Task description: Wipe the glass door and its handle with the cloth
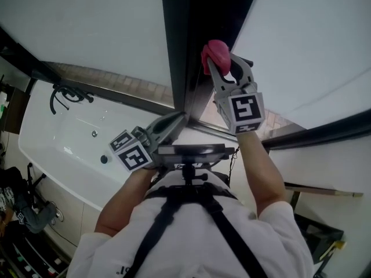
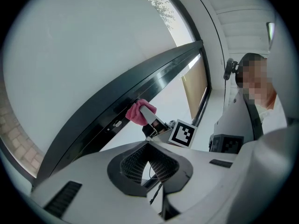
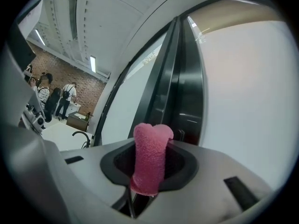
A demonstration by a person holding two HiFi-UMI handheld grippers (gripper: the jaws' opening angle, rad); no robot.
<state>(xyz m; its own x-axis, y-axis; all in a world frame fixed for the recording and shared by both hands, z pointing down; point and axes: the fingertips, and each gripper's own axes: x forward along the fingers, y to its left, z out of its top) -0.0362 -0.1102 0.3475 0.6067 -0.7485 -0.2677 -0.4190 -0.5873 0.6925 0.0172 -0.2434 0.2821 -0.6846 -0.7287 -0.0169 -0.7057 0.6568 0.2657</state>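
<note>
Right gripper (image 1: 219,62): upper centre of the head view, jaws clamped on the pink cloth (image 1: 215,51). The cloth is pressed against the dark frame (image 1: 197,33) of the glass door (image 1: 307,45).
Left gripper (image 1: 179,119): centre of the head view, jaws closed together with nothing between them, tips just beside the same frame.
White tub (image 1: 69,138): left of the head view.

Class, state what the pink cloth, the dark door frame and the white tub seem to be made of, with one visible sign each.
Pink cloth: soft terry or microfibre, matte; it has a fuzzy looped nap.
Door frame: probably coated metal, glossy; it carries sharp streaky reflections.
White tub: perhaps acrylic or enamel, smooth with a slight sheen; the look leaves this open.
</note>
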